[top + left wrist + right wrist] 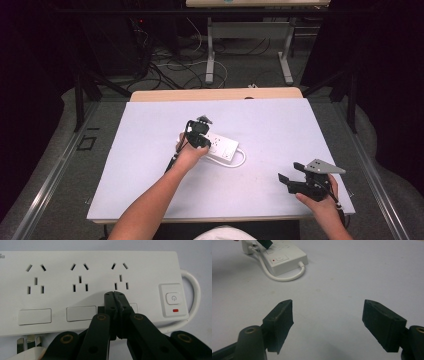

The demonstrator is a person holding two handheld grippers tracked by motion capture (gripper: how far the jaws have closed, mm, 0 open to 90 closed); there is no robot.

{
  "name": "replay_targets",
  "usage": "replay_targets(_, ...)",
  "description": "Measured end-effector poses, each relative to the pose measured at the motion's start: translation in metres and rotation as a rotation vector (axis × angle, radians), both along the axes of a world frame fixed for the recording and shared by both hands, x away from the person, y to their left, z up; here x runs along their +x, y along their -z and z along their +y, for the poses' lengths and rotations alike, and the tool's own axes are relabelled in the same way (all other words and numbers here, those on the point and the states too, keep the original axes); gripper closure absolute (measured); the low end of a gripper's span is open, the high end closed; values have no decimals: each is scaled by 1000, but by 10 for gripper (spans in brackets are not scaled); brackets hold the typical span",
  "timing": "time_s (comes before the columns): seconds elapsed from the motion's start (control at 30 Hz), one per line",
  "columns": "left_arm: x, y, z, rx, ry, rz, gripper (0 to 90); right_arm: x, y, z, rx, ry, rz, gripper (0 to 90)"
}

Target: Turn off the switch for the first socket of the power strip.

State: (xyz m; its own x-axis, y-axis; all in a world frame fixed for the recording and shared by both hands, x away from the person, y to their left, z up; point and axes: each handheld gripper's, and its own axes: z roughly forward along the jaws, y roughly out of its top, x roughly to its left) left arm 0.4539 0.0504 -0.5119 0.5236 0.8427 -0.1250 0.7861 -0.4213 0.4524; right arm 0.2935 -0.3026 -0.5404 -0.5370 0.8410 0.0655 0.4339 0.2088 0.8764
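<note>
A white power strip (223, 147) lies mid-table, its cable (240, 161) looping at its right end. My left gripper (202, 139) is directly over it. In the left gripper view its jaws are shut, with nothing between them, and the left gripper (114, 293) has its tips just below the third socket (120, 277) of the power strip (62, 302). The power button (173, 298) has a red light (175, 310) under it. My right gripper (290, 172) is held open near the front right. In its own view the right gripper (328, 315) has only table between its jaws.
The white table sheet (280, 125) covers the wooden table. White plug prongs (25, 342) show at the strip's near edge. The strip (284, 258) and its cable (284, 278) lie far ahead of the right gripper. Beyond the table are a desk frame and floor cables (190, 70).
</note>
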Motion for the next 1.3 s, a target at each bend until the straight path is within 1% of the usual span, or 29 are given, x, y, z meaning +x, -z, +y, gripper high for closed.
replay_targets(0.03,0,0,0,-3,-1,-2,899,0,0,0,-3,-6,1,240)
replay_targets(0.2,0,0,1,-4,-2,-3,899,0,-1,0,2,3,7,240)
replay_targets(0.6,2,0,1,-10,-4,12,899,1,0,-1,3,2,0,240)
replay_targets(0.73,3,0,1,-18,-12,16,900,1,0,-2,6,-1,8,240)
replay_targets(0.83,3,-1,1,-16,-12,14,899,1,1,-3,9,2,13,240)
replay_targets(0.87,3,-1,1,-18,-12,12,899,2,1,-3,12,2,5,240)
replay_targets(0.93,3,-2,2,-22,-15,8,899,2,2,-3,16,3,7,240)
replay_targets(0.97,3,-3,2,-27,-21,8,899,2,1,-3,14,-2,9,240)
replay_targets(1.0,3,-3,3,-24,-15,6,899,2,1,-3,13,-2,10,240)
replay_targets(1.13,3,-5,4,-26,-22,6,899,1,0,-3,11,4,13,240)
replay_targets(1.23,2,-7,5,-27,-18,-1,899,1,1,-2,8,-4,6,240)
replay_targets(1.27,2,-7,5,-27,-19,-2,899,0,1,-2,6,-1,-1,240)
replay_targets(1.3,2,-7,5,-27,-19,-2,899,-1,0,-2,5,3,3,240)
